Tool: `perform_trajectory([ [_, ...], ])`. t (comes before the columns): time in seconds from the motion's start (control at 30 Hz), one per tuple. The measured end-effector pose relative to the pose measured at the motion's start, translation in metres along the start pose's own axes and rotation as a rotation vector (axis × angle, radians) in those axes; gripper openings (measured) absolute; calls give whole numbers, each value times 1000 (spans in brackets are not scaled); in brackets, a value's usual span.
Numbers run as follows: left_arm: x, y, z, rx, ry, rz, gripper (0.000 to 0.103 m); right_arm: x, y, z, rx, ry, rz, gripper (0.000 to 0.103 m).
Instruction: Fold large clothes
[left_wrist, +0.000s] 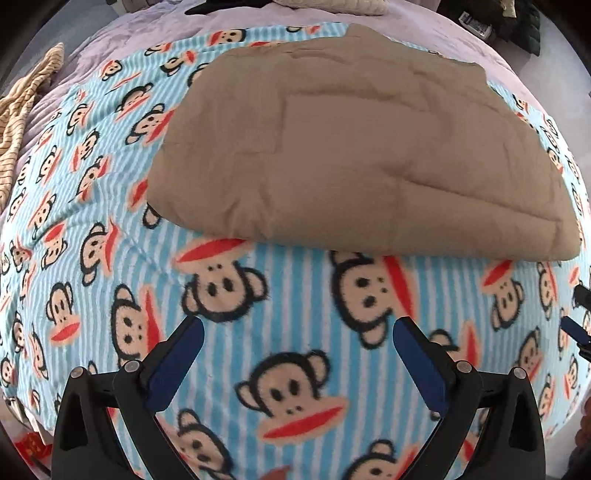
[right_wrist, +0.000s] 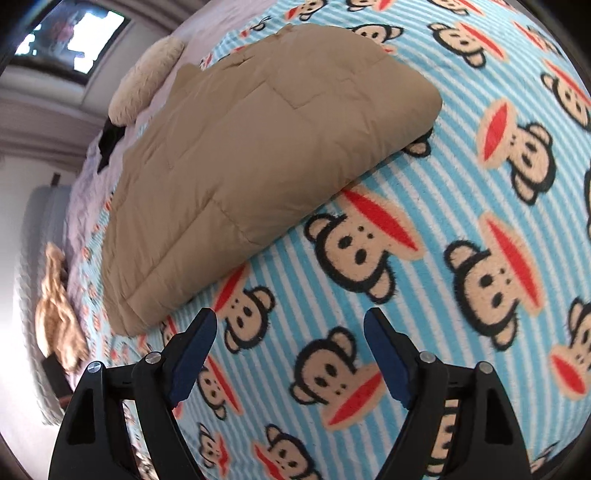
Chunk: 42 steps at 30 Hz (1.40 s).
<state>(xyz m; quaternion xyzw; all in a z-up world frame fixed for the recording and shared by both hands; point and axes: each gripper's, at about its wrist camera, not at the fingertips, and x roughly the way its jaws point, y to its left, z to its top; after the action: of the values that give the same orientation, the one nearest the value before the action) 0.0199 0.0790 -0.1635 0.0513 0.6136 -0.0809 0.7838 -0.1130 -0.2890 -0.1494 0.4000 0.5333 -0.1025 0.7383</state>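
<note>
Left gripper (left_wrist: 297, 328): fingers spread wide, holding nothing, poised over the monkey blanket (left_wrist: 295, 369) just short of the jacket's near edge.
Right gripper (right_wrist: 290, 319): likewise spread and empty — its left finger tip sits just beside the jacket's near corner, apart from it.
Jacket (left_wrist: 351, 147): a tan quilted garment, already folded into a thick, roughly rectangular bundle, lying on the blanket toward the far side of the bed.
Look: matte tan shell, stitched quilting lines, soft creases across the top; rounded, puffy edges where the layers stack up.
Handling: likely light for its bulk, soft and springy — padded fill tends to puff back open, and the smooth shell may slide between the pads.
Where to hold: the near rounded edge, taking a deep bite through all layers at two points well apart, one per gripper.
Surroundings: a lilac bedcover (left_wrist: 147, 26) beyond the blanket, a striped cloth (left_wrist: 22, 110) crumpled at the left edge, a cream cushion (right_wrist: 144, 77) at the head.
</note>
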Motion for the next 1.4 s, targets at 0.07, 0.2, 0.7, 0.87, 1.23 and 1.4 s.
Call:
perform_trajectory([
  [0.07,6,5,1,-8,-3,3,103,3,-4,3,22,-13,28,86],
  [0.2,17,12,3,-32,21,-76,103,12,-10,10,56,-26,64,102],
  [0.7,42,87,37,-397,-21,-436,103,44,-20,50,206,36,247,103],
  [0.87,72,94,50,-533,4,-525,103,57,-37,65,291,19,364,103],
  [1.23,102,86,95,-663,-107,-528,99,107,-20,103,329,30,552,103],
  [1.4,87,83,97,-597,-142,-543,27,110,-23,107,375,35,505,49],
])
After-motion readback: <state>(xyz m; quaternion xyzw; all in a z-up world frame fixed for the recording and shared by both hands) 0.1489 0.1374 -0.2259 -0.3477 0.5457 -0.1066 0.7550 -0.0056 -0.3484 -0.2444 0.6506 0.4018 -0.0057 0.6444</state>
